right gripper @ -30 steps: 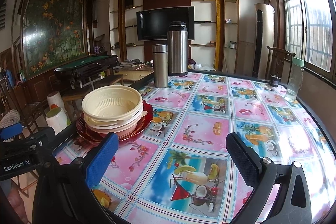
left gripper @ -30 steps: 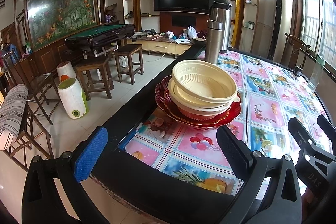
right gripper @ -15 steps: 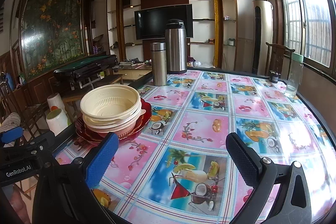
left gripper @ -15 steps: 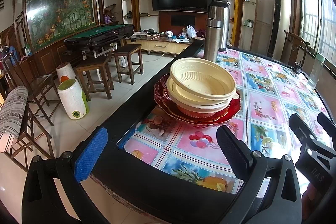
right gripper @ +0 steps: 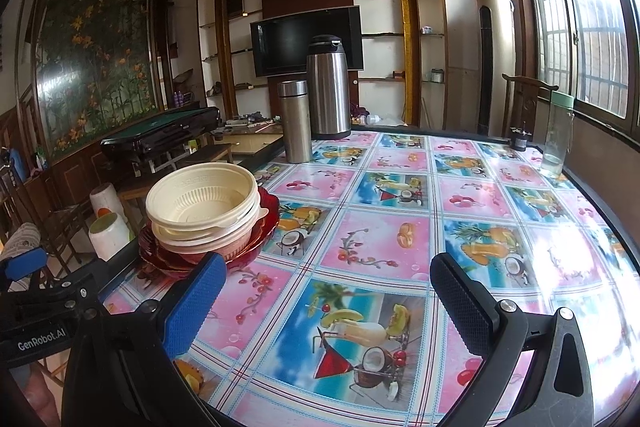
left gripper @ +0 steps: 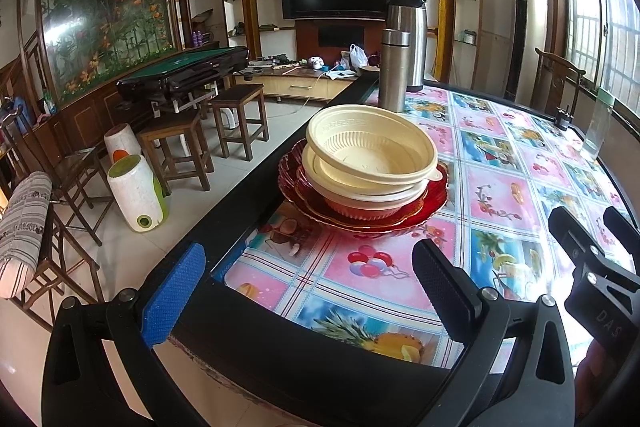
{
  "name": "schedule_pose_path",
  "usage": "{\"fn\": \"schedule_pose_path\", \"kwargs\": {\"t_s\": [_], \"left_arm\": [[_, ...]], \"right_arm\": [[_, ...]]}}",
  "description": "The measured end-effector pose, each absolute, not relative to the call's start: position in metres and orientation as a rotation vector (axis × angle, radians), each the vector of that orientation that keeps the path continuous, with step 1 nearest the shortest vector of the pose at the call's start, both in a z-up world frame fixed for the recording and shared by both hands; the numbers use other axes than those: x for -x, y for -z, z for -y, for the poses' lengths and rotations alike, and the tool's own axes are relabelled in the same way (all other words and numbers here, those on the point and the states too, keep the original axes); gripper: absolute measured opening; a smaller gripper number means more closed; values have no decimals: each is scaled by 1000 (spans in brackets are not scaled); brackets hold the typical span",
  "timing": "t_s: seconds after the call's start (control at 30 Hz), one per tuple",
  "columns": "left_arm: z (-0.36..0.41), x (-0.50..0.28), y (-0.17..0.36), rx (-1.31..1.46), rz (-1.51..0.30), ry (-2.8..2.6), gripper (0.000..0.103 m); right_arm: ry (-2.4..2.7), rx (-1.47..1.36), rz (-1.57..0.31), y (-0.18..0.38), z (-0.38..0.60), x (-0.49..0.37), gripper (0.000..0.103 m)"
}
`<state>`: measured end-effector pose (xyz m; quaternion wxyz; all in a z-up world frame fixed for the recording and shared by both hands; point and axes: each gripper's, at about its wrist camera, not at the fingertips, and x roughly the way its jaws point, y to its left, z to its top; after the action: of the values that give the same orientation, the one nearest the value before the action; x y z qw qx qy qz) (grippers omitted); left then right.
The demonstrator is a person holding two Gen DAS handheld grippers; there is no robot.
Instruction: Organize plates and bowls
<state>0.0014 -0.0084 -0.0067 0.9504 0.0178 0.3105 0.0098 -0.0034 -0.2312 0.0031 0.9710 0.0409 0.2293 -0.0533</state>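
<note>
Stack of cream bowls (left gripper: 370, 163) sits nested on red plates (left gripper: 424, 205) near the worktop (left gripper: 500, 187) edge, at 12 o'clock from the left gripper (left gripper: 308, 287) and 10 o'clock from the right gripper (right gripper: 326, 297). Both sets of fingers are spread, holding nothing. Bowl count is hard to make out; the plates are largely hidden beneath. Two steel flasks (right gripper: 316, 115) stand beyond.

Table (right gripper: 400, 251) w/ fruit-print cloth, red plates (left gripper: 360, 215) near left edge, two steel flasks (right gripper: 296, 123) at back, clear bottle (right gripper: 558, 131) far right
</note>
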Motion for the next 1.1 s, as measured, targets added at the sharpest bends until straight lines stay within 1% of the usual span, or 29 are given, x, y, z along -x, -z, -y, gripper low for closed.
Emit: {"fn": "schedule_pose_path", "kwargs": {"t_s": [0.83, 0.97, 1.1], "left_arm": [[31, -2, 8, -78, -644, 20, 103], [49, -13, 6, -80, -677, 90, 103], [86, -29, 3, -77, -654, 160, 103]], "right_arm": [[130, -114, -465, -2, 251, 8, 103], [159, -115, -456, -5, 261, 9, 103], [231, -113, -440, -9, 285, 12, 103]]}}
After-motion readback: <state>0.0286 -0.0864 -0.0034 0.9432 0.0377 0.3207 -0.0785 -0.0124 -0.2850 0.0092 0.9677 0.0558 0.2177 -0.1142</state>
